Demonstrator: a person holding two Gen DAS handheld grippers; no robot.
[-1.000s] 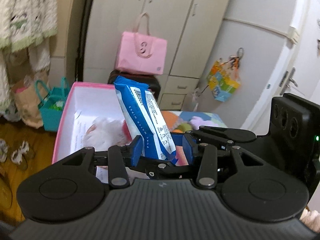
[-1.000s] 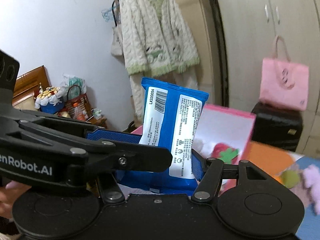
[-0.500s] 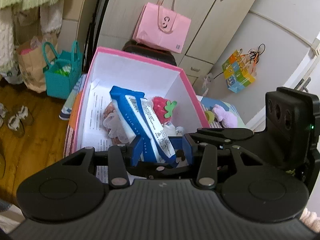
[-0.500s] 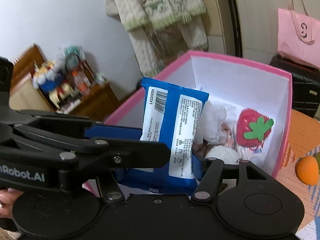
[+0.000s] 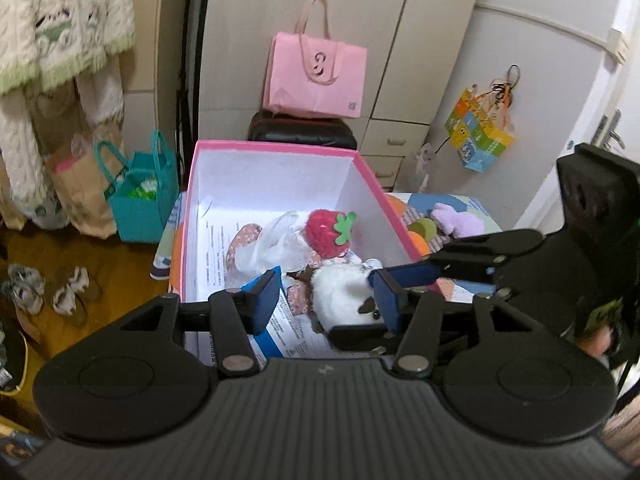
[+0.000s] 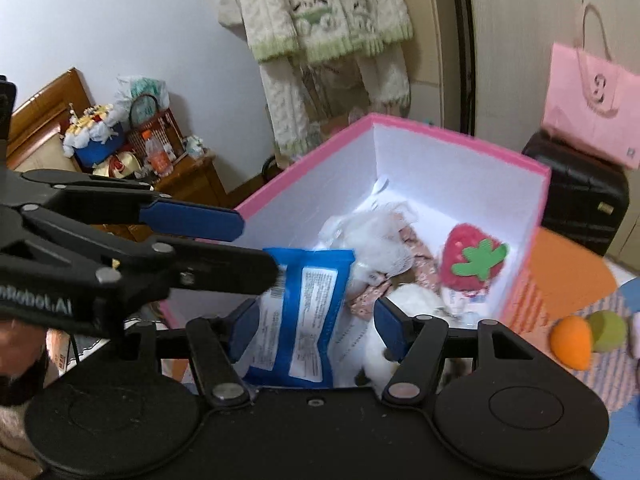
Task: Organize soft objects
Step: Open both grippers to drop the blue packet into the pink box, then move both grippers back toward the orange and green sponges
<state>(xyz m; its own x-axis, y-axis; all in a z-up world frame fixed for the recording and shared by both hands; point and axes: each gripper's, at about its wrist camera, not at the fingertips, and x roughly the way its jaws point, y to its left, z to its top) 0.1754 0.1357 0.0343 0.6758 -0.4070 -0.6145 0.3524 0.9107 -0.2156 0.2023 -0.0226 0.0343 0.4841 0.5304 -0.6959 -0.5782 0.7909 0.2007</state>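
Observation:
A pink box with white walls (image 5: 276,148) (image 6: 460,136) holds a red strawberry plush (image 5: 326,230) (image 6: 474,256), a white plush (image 5: 340,296), crumpled white plastic (image 6: 368,232) and floral cloth. A blue wet-wipes pack (image 6: 304,312) lies at the box's near end, between my open fingers; only its corner (image 5: 276,340) shows in the left wrist view. My left gripper (image 5: 326,298) is open over the box's near edge. My right gripper (image 6: 314,328) is open, beside the left one.
An orange and a green soft toy (image 6: 570,342) and a purple plush (image 5: 456,220) lie on the coloured mat right of the box. A black case (image 5: 302,130) with a pink bag (image 5: 316,76) stands behind. Teal bag (image 5: 140,196) and shoes on the floor at left.
Both grippers held the blue wipes pack upright, lowered it into the pink box and opened. The pack now lies loose at the box's near end.

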